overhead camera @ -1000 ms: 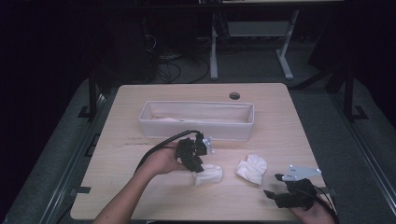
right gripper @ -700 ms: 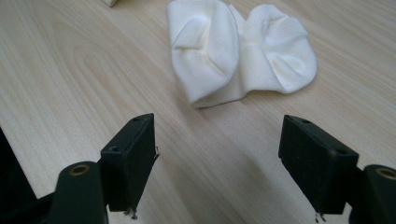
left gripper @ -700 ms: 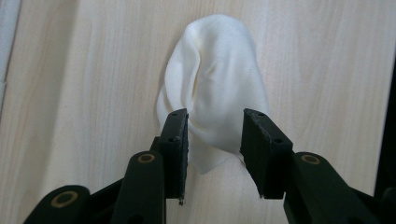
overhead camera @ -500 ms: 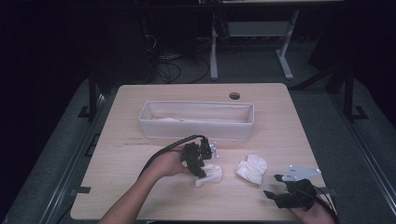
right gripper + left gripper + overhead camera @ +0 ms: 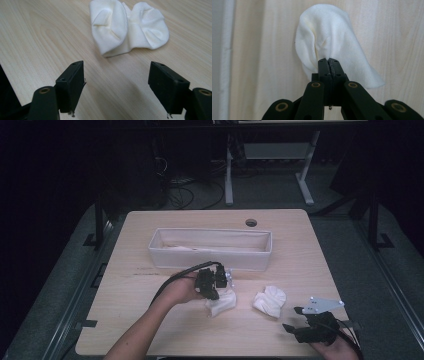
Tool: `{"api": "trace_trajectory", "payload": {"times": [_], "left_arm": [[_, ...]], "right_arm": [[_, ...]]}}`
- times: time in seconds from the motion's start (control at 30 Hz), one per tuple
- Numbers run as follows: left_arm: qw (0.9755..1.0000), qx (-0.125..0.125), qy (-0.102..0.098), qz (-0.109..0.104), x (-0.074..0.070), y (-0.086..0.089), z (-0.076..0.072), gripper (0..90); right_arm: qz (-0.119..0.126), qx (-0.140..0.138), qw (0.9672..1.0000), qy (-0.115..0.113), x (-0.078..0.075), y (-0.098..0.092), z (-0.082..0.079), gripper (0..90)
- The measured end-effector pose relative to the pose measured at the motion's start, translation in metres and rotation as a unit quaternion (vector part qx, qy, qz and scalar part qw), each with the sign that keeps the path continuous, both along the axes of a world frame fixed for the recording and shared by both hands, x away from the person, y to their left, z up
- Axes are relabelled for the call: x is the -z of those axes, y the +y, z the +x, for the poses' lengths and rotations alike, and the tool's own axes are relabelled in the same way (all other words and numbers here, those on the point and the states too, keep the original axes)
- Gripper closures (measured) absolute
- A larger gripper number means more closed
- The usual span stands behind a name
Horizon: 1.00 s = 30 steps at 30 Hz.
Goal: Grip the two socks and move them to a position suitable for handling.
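While the right gripper point(image 5: 116, 86) rests wide open and empty at the table's point(image 5: 150, 320) near edge, short of a second white sock point(image 5: 128, 26), the left gripper point(image 5: 329, 62), jaws just closed, pinches a white sock point(image 5: 329, 37) lying before the white bin point(image 5: 210, 262).

A: In the left gripper view, the closed claw point(image 5: 329, 65) covers the white cloth's point(image 5: 332, 37) pinched fold.

B: And at the high view's bottom right, the frame edge cuts off the right hand point(image 5: 334, 351).
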<state>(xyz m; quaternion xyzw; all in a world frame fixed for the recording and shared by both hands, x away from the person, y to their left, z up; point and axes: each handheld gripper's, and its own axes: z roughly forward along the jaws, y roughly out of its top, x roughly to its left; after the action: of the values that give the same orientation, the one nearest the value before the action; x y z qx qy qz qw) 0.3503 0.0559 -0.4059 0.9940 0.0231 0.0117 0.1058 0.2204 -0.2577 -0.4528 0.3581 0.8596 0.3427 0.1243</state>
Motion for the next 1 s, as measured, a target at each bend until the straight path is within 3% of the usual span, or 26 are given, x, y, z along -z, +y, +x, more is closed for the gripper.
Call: {"api": "trace_trajectory", "payload": {"times": [0.17,0.33,0.6,0.63,0.83,1.0], "left_arm": [[0.9999,-0.001,-0.009,-0.008,-0.013,0.0,-0.001,90.0],[0.9998,0.012,-0.006,-0.016,-0.016,-0.008,-0.014,89.7],[0.9969,0.05,0.04,-0.047,-0.016,-0.021,-0.04,81.6],[0.9968,0.053,0.038,-0.047,-0.017,-0.021,-0.041,81.1],[0.9985,0.023,0.024,-0.043,-0.018,-0.006,-0.034,81.2],[0.9994,-0.001,0.03,-0.018,-0.001,0.002,-0.024,83.3]], "right_arm": [[0.0,0.001,1.0,0.0,0.0,0.0,0.0,28.3],[0.001,0.0,1.0,-0.002,0.0,0.0,0.0,28.3],[0.0,-0.001,1.0,-0.002,0.0,0.001,-0.001,28.3],[0.001,-0.001,1.0,-0.001,-0.001,0.001,-0.001,28.3],[-0.002,-0.004,1.0,-0.002,-0.001,0.003,-0.001,28.3],[-0.002,-0.003,1.0,-0.001,0.0,0.002,0.0,28.3]]}}
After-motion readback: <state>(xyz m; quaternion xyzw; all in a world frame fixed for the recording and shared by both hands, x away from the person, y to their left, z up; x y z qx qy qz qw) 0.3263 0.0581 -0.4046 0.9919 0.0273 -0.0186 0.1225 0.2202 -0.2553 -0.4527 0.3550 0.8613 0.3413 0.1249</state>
